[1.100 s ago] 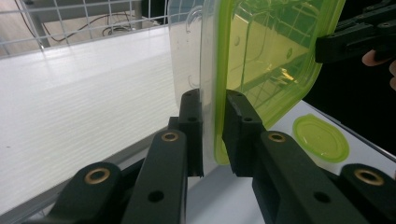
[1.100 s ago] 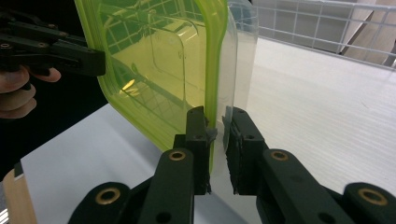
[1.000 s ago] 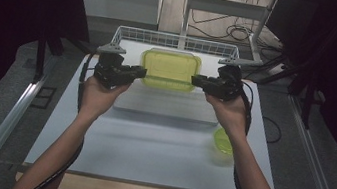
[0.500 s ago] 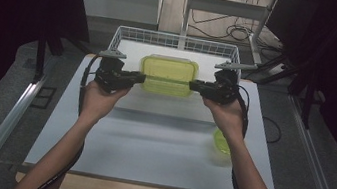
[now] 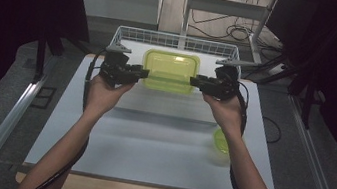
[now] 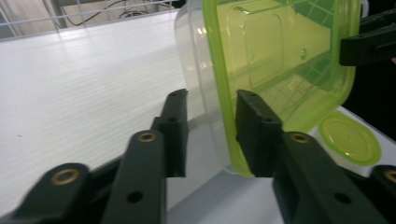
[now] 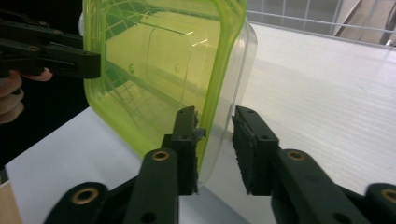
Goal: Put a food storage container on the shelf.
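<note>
Lidded container (image 5: 170, 71) now resting farther back on the table (image 5: 150, 137), just before the wire basket (image 5: 179, 41). Left gripper (image 5: 143, 73) and right gripper (image 5: 194, 82) just spread, jaws loose around its ends, no longer pinching.

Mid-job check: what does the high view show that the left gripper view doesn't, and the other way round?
High view: both forearms and a claw at each end of the container. Left gripper view: the left claw, jaws just opening, astride the rim with a gap at one pad. Both: the container, right claw, small green lid on the table.
</note>
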Tool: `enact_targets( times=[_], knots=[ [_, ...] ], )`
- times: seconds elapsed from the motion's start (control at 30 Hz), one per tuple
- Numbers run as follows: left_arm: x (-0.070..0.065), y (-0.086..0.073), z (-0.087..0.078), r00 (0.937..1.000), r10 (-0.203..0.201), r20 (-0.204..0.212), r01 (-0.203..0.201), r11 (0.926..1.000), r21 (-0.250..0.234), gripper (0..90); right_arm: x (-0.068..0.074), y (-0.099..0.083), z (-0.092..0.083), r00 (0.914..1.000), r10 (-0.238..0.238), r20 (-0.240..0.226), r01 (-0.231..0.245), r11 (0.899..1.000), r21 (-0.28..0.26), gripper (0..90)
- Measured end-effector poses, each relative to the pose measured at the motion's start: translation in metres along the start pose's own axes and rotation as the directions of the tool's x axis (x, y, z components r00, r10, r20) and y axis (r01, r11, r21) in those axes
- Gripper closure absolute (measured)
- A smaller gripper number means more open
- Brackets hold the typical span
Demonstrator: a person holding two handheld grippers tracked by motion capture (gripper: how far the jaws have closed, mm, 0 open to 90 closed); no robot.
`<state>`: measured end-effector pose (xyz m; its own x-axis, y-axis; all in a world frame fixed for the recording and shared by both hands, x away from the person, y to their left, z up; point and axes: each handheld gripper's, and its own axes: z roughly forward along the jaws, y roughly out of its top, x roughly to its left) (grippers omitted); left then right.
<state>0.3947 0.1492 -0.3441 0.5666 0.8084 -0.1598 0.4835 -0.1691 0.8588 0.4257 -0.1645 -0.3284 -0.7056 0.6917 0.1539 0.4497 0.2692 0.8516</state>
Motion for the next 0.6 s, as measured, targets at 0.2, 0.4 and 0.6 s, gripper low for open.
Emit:
enact_targets(
  times=[0.2, 0.4, 0.6],
  knots=[
    [0.004, 0.004, 0.001, 0.9993, -0.016, -0.033, 0.016, 0.9998, 0.006, 48.2, 0.002, 0.002, 0.003, 0.9984, -0.023, 0.051, 0.024, 1.000, -0.012, 59.4],
    [0.005, 0.010, 0.002, 0.9984, -0.013, -0.054, 0.013, 0.9999, 0.000, 45.4, 0.001, 0.009, 0.004, 0.9959, -0.022, 0.088, 0.025, 0.999, -0.030, 55.9],
    [0.005, 0.020, 0.006, 0.9955, 0.004, -0.094, -0.004, 1.0000, 0.004, 45.9, -0.001, 0.016, 0.007, 0.9934, -0.025, 0.112, 0.030, 0.999, -0.040, 54.8]
  ],
)
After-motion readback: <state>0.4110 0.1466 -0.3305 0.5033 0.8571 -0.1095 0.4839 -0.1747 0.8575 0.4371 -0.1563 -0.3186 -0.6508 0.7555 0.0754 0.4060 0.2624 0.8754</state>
